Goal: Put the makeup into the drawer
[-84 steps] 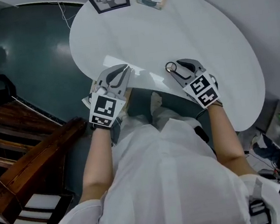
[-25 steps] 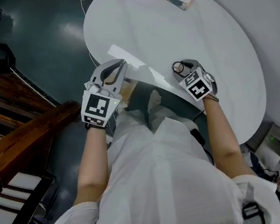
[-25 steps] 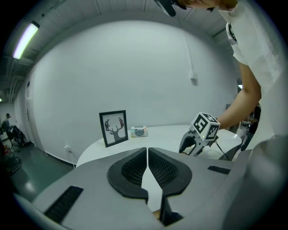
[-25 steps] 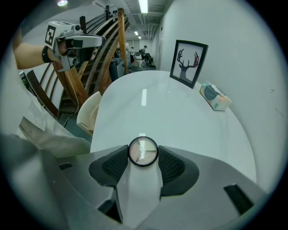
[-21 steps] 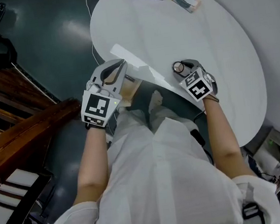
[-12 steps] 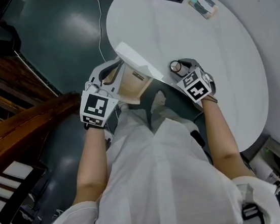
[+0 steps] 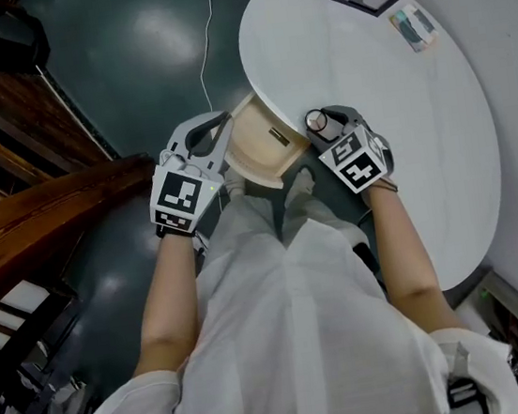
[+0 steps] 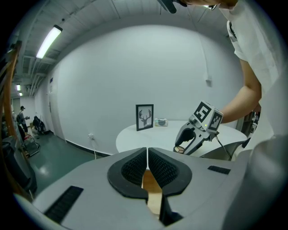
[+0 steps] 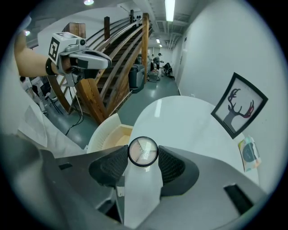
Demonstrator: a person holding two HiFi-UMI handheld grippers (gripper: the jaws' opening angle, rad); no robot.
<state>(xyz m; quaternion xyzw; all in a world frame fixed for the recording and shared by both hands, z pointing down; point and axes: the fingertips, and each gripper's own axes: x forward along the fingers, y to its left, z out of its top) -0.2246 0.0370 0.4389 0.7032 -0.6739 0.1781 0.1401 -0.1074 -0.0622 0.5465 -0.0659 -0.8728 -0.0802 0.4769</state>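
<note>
ITEM: makeup compact [image 9: 143, 152], pinched in right gripper [image 7: 320, 125] at table [image 7: 367, 92] edge | drawer [image 7: 253, 145] open at its 9 o'clock; left gripper [image 8: 147, 157] jaws pressed together on what looks like its wooden wall | HANDLING: carry toward 9 o'clock, lower inside, then release.

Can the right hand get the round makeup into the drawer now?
Probably yes. The drawer stands open with nothing over it, and the right gripper holds the round makeup compact just beside the open top.

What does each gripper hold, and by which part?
Right gripper: the round makeup compact, pinched at opposite sides of its rim. Left gripper: shut on the drawer, on its wooden wall, it seems.
</note>
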